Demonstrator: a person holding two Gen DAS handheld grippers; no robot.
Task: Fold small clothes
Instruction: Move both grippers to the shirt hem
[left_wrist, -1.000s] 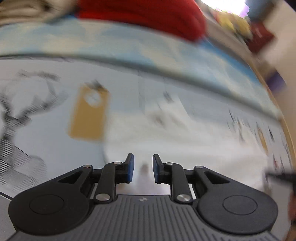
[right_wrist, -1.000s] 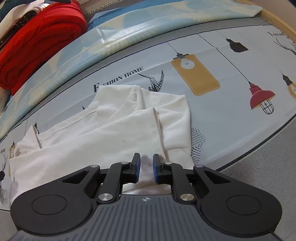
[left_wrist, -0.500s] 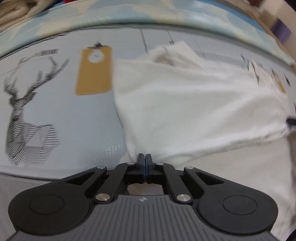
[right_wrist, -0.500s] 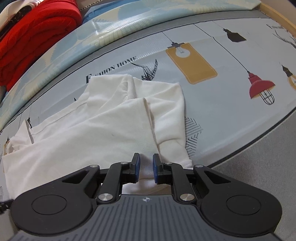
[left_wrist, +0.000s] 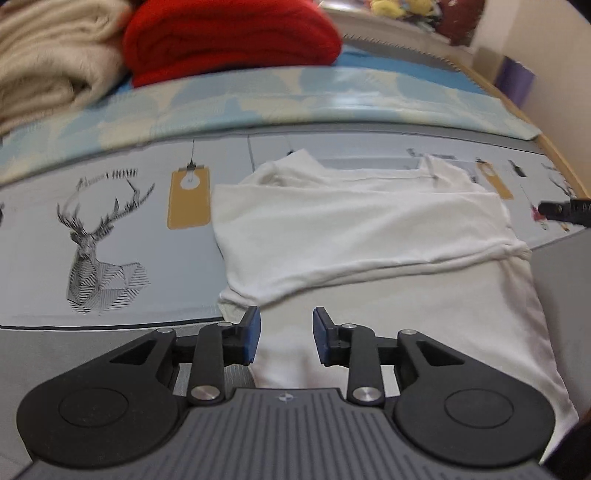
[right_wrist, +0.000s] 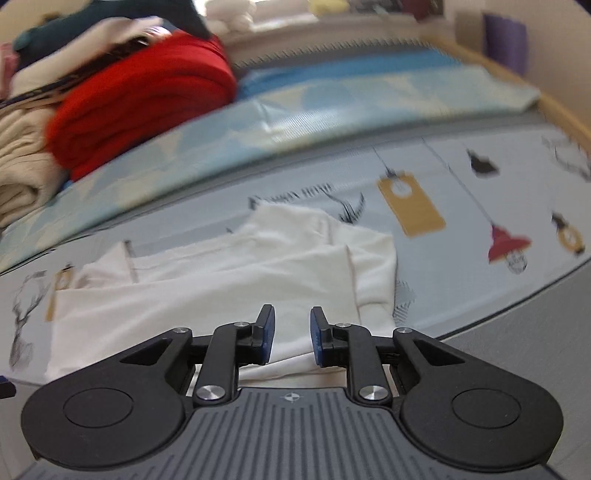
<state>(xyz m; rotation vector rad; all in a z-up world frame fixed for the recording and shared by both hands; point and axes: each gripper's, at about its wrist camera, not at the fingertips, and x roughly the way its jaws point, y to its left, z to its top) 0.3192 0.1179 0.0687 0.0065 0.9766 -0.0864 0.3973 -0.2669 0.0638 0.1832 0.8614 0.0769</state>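
Note:
A small white garment (left_wrist: 369, 236) lies on the printed sheet, its upper part folded down over the lower in a wide band. My left gripper (left_wrist: 286, 334) hovers over the garment's near left edge. Its jaws are opening and the blue pads stand apart, pressing on nothing. In the right wrist view the same garment (right_wrist: 221, 280) spreads leftward, with a folded sleeve at its right end. My right gripper (right_wrist: 288, 332) hangs above the near right edge, jaws opening, and the cloth lies below them, not pinched. The right gripper's black tip (left_wrist: 561, 212) shows at the right border of the left view.
A folded red blanket (left_wrist: 229, 40) and a beige blanket (left_wrist: 48, 62) are stacked at the back left, behind a pale blue patterned cover (left_wrist: 258, 99). A wooden bed edge (left_wrist: 554, 147) runs along the right. A plain grey band (right_wrist: 535, 332) lies in front of the sheet.
The left gripper, shut at the garment's near edge half a second ago, has opened and drawn back upward. The right gripper's gap has widened and it has risen too.

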